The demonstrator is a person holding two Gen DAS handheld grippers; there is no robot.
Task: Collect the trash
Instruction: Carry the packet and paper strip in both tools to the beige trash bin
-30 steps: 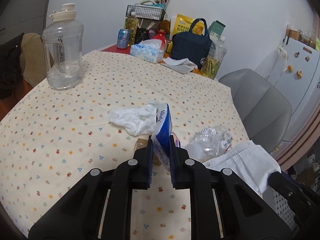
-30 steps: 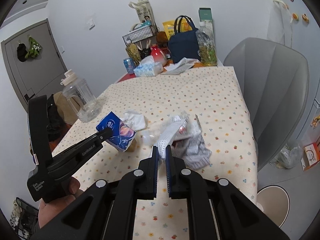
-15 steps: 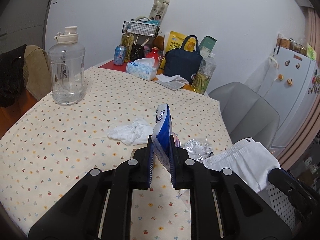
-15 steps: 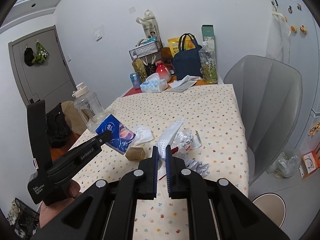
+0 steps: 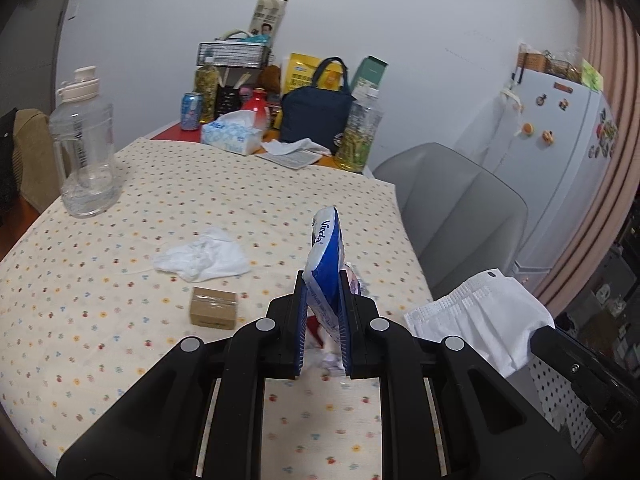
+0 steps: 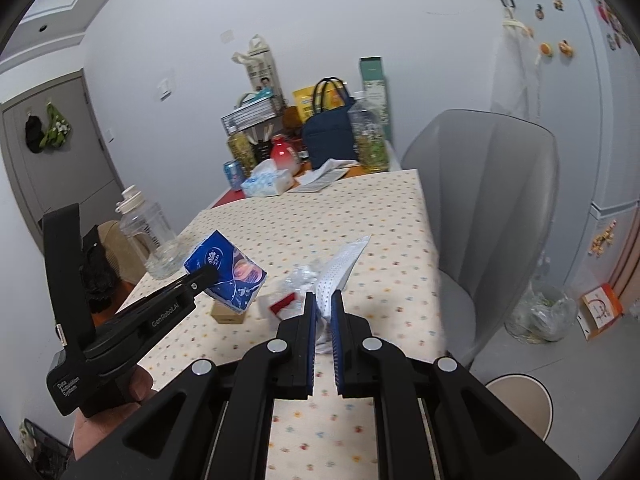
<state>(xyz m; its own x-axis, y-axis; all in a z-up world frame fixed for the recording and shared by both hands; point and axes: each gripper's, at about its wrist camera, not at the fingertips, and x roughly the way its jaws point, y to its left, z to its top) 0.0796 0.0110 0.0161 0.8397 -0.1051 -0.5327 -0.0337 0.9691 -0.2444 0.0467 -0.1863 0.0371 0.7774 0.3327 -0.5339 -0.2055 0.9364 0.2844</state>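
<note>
My left gripper (image 5: 323, 280) is shut on a blue tissue pack (image 5: 325, 252) and holds it up above the table's near right part; the pack also shows in the right wrist view (image 6: 226, 272). My right gripper (image 6: 323, 300) is shut on a white face mask (image 6: 340, 268), which also hangs at the right in the left wrist view (image 5: 480, 312). On the flowered tablecloth (image 5: 200, 200) lie a crumpled white tissue (image 5: 200, 258), a small brown box (image 5: 214, 306), a crinkled clear wrapper (image 6: 302, 276) and a red scrap (image 6: 282, 304).
A big clear water jug (image 5: 82, 144) stands at the table's left. Bottles, a tissue box (image 5: 232, 134), a navy bag (image 5: 316, 120) and a can crowd the far end. A grey chair (image 5: 460, 216) stands right of the table, a fridge (image 5: 560, 160) behind it.
Both grippers have risen and pulled back from the table with their loads. The mask has come off the table, leaving the clear wrapper lying there.
</note>
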